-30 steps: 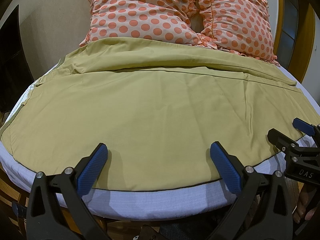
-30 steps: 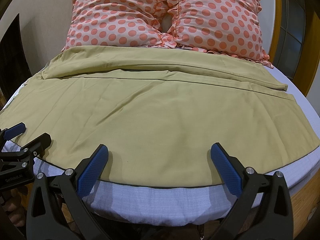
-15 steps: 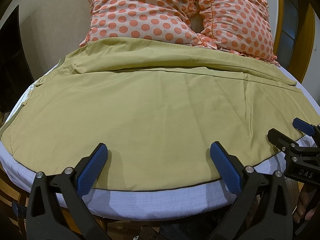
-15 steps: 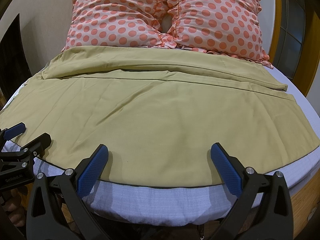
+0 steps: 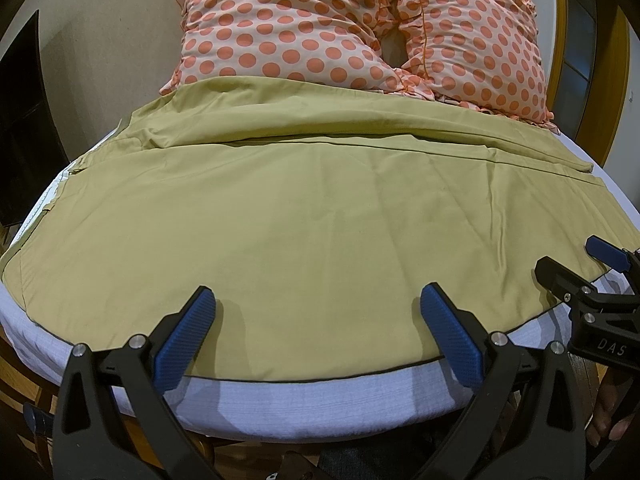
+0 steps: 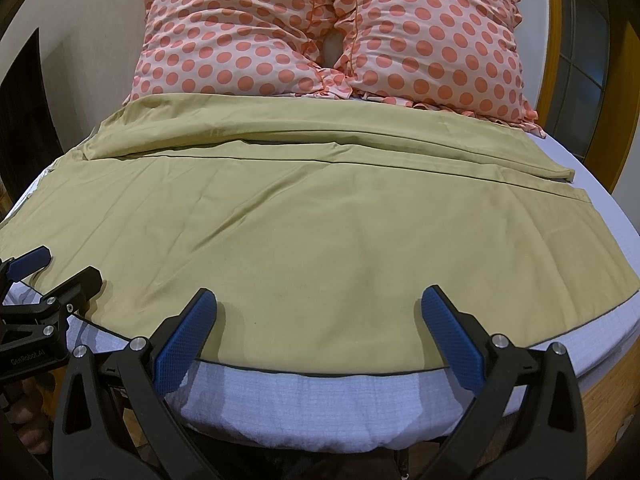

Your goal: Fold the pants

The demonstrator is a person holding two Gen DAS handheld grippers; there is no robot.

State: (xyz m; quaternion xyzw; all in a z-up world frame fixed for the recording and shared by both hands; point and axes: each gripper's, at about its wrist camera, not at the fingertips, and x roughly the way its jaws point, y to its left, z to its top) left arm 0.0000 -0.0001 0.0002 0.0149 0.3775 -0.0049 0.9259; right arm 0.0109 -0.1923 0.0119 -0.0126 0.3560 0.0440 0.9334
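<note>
One pair of olive pants [image 5: 320, 220] lies spread across the bed [image 5: 320, 396], two dotted pillows [image 6: 332, 36] behind; left tool [image 5: 316, 312] and right tool [image 6: 318, 312] both gape, released, over its near hem

The olive-yellow cotton pants [image 5: 312, 216] [image 6: 304, 220] lie spread flat across the bed, wide legs side by side, lightly creased, dark-piped near edge curving along the mattress front, far leg partly folded.

Ahead of me, two dotted pillows [image 6: 332, 36] lean side by side at the head of the bed [image 6: 320, 400], touching.
</note>
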